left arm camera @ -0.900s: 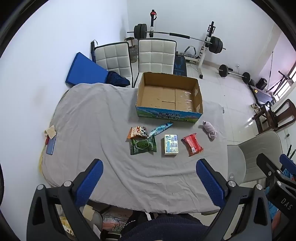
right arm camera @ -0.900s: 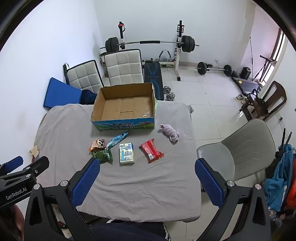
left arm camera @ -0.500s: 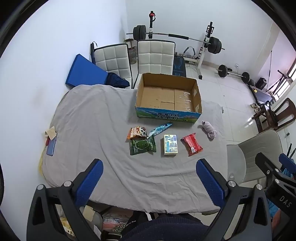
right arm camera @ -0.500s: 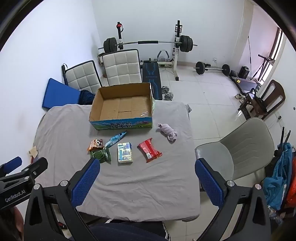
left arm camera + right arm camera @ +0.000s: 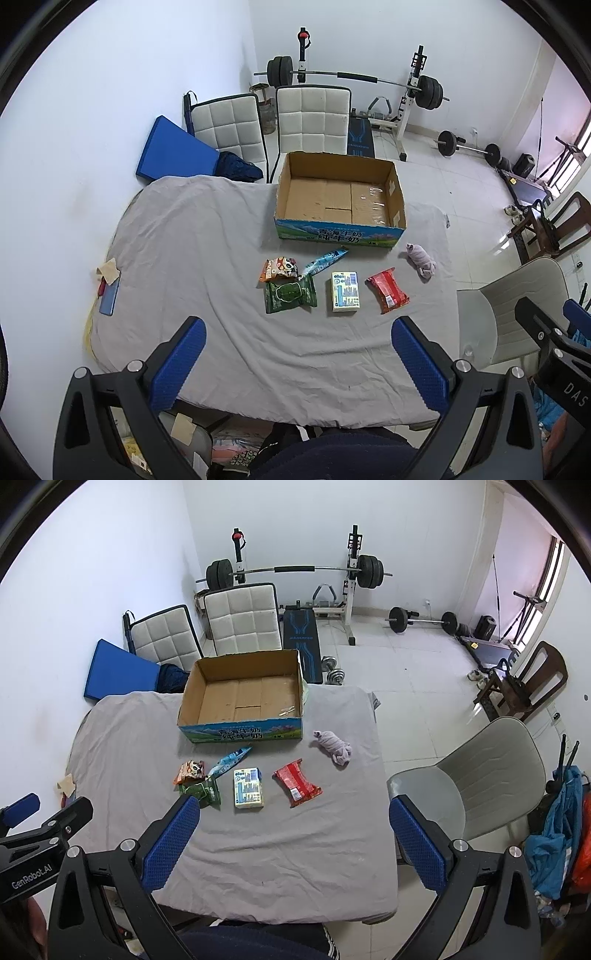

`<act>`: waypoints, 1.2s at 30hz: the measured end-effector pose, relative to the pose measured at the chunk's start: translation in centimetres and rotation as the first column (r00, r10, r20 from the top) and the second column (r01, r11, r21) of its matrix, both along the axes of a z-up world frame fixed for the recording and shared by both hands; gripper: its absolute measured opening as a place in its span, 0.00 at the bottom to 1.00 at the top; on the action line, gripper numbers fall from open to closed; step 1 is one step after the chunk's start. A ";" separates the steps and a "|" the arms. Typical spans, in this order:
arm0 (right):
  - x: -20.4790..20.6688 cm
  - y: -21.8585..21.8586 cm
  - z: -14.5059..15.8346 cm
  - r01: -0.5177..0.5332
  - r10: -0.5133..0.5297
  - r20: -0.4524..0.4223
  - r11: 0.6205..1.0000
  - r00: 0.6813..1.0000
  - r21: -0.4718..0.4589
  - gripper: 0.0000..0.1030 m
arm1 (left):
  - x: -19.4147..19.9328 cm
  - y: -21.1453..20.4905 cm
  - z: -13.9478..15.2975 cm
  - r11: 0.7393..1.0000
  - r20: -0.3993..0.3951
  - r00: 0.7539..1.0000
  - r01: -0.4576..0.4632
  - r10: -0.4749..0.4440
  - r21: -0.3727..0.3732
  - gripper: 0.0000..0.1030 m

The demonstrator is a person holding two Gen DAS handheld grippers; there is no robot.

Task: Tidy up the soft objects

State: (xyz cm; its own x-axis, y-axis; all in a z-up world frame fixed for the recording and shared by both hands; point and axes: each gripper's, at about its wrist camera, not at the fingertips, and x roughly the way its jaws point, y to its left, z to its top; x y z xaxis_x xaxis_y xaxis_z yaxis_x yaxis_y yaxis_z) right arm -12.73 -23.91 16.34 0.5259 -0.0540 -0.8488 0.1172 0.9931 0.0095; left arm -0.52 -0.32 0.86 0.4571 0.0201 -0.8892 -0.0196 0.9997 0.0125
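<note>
Cardboard box (image 5: 340, 199) open-topped, crinkly snack packets, knotted lilac cloth (image 5: 421, 260) on wrinkled grey sheet (image 5: 192, 236), both grippers spread wide, empty

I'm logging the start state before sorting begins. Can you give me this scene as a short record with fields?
surface: table under grey cloth
container: open cardboard box, nothing inside
items in front of box: orange packet, blue sachet, green pack, tissue pack, red packet
right of box: rolled lilac cloth
left gripper: open, holding nothing
right gripper: open, holding nothing
</note>
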 end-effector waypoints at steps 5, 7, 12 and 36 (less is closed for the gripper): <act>-0.2 0.0 0.0 0.001 -0.001 0.000 1.000 1.000 0.000 1.00 | -0.2 -0.1 0.1 1.000 0.002 1.000 0.001 -0.001 0.001 1.00; -0.2 0.0 0.0 0.003 -0.003 0.005 1.000 1.000 0.002 1.00 | -0.3 -0.1 0.1 1.000 0.003 1.000 0.000 0.000 0.000 1.00; 0.0 0.0 0.1 0.002 -0.002 0.003 1.000 1.000 0.001 1.00 | -0.2 -0.4 0.1 1.000 0.008 1.000 0.008 -0.008 0.004 1.00; -0.9 -0.3 0.7 0.008 -0.008 0.022 1.000 1.000 -0.003 1.00 | -0.8 -1.4 0.7 1.000 0.031 0.999 0.027 -0.027 -0.002 1.00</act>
State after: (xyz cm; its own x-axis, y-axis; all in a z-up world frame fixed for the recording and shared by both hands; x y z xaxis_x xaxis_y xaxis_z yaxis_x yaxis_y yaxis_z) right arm -13.62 -24.16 17.08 0.5442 -0.0607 -0.8368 0.1246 0.9922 0.0091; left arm -1.35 -1.69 1.58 0.4846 0.0058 -0.8747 0.0067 0.9999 0.0103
